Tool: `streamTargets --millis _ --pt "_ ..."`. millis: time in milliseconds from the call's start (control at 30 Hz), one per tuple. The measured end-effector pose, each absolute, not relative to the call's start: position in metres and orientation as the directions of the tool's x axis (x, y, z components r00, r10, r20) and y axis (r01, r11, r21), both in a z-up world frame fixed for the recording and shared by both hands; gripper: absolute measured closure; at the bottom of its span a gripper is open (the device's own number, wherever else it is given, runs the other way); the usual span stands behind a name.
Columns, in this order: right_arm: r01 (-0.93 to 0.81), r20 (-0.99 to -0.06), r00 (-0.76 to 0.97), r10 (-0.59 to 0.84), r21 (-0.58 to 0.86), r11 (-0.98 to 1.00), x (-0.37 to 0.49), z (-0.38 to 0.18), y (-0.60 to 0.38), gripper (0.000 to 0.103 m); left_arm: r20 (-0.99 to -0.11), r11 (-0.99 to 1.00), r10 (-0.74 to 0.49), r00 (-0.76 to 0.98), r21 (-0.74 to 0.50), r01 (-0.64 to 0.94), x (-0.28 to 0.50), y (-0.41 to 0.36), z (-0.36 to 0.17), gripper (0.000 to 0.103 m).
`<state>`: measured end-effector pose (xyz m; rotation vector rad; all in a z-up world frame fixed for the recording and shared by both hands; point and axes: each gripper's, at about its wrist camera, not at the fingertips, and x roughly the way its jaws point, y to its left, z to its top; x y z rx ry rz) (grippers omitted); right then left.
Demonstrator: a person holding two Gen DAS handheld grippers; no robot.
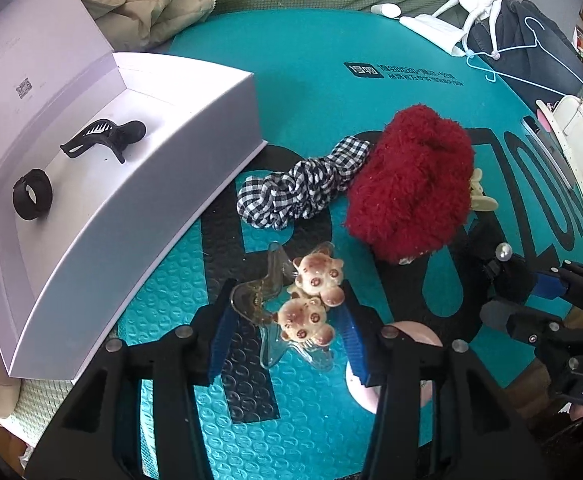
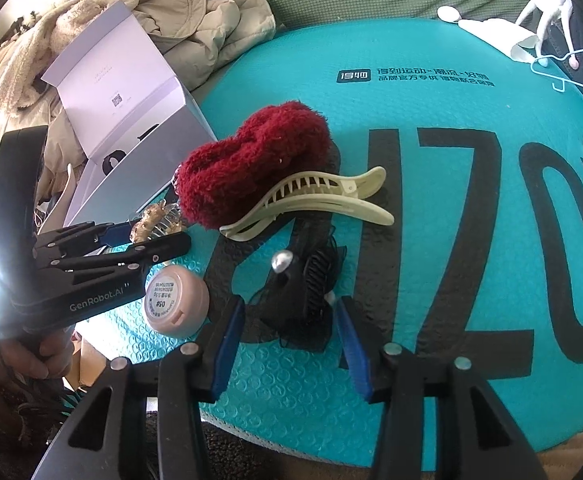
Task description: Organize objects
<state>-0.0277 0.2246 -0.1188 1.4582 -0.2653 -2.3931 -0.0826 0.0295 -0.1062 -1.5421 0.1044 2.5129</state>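
The clear bear hair clip [image 1: 303, 304] lies on the teal mat [image 1: 315, 92], its long side running toward the white box [image 1: 139, 208]. It sits between the left gripper [image 1: 287, 340] fingers, which are spread and not squeezing it. The right gripper [image 2: 291, 344] fingers are spread around the black pearl clip [image 2: 303, 284].

mat [image 1: 315, 80]: teal, embossed, large black letters | box [image 1: 195, 128]: white | claw clip [image 1: 103, 140] and band [image 1: 33, 195] in box: black | scrunchie [image 1: 299, 190]: black-and-white gingham | fluffy scrunchie [image 1: 411, 184]: deep red | clear clip [image 1: 303, 308]: tan bear faces | long clip [image 2: 315, 204]: cream | round tin [image 2: 177, 306]: pink | gripper pads [image 2: 227, 344]: blue
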Motion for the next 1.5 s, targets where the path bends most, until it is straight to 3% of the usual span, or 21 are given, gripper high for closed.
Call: streamTargets --millis 400,467,1500 --pt "0.149 -0.791 -0.476 -0.385 0.359 -0.921 -0.031 -0.122 0.231 0.056 -0.858 -0.989 0.12 -0.499 -0.062 -0.132 -0.074 0.026 -0.108 0.064" --pt "0.137 -0.795 -0.48 -0.371 0.349 -0.927 -0.031 -0.121 0.232 0.068 -0.861 -0.99 0.121 -0.494 -0.065 -0.129 -0.076 0.025 -0.107 0.064" --pt "0.205 -0.796 -0.493 -0.353 0.288 -0.936 -0.036 -0.079 0.211 0.068 -0.847 -0.988 0.111 -0.519 -0.037 -0.151 -0.078 0.008 -0.041 0.064"
